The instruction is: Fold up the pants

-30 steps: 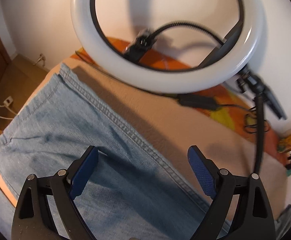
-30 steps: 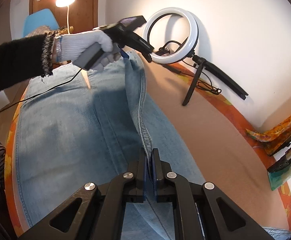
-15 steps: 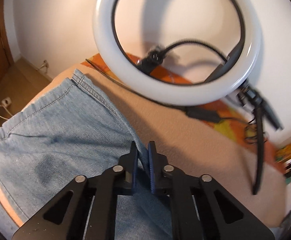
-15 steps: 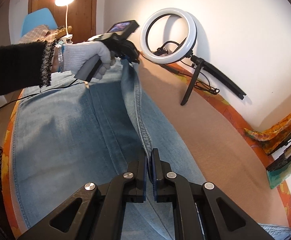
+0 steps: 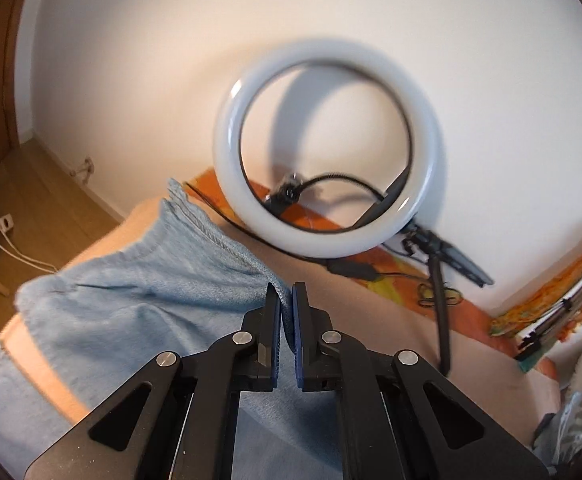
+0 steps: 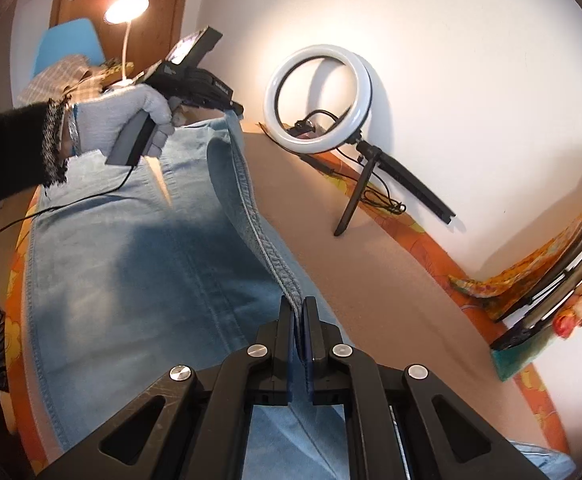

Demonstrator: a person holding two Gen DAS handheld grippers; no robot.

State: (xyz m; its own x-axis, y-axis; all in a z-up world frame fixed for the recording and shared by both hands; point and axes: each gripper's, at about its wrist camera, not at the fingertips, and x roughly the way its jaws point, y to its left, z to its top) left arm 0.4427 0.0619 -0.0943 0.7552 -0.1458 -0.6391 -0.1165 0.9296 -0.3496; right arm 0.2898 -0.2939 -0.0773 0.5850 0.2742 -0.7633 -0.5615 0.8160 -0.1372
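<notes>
Both jaws pinched shut on the stitched outer seam of the pants (image 6: pixel 139 280): right gripper (image 6: pixel 298 312) nearer waist, left gripper (image 5: pixel 287 300) nr the hem. Seam lifted taut btwn them, prob to carry this leg over the other, which lies flat on the beige bed (image 6: pixel 371 280). Ring light (image 5: pixel 327 148) stands beyond, well apart.

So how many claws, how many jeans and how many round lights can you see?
Claws: 2, the left claw and the right claw, both shut on the jeans
Jeans: 1
Round lights: 1, the ring light
Total: 4
</notes>
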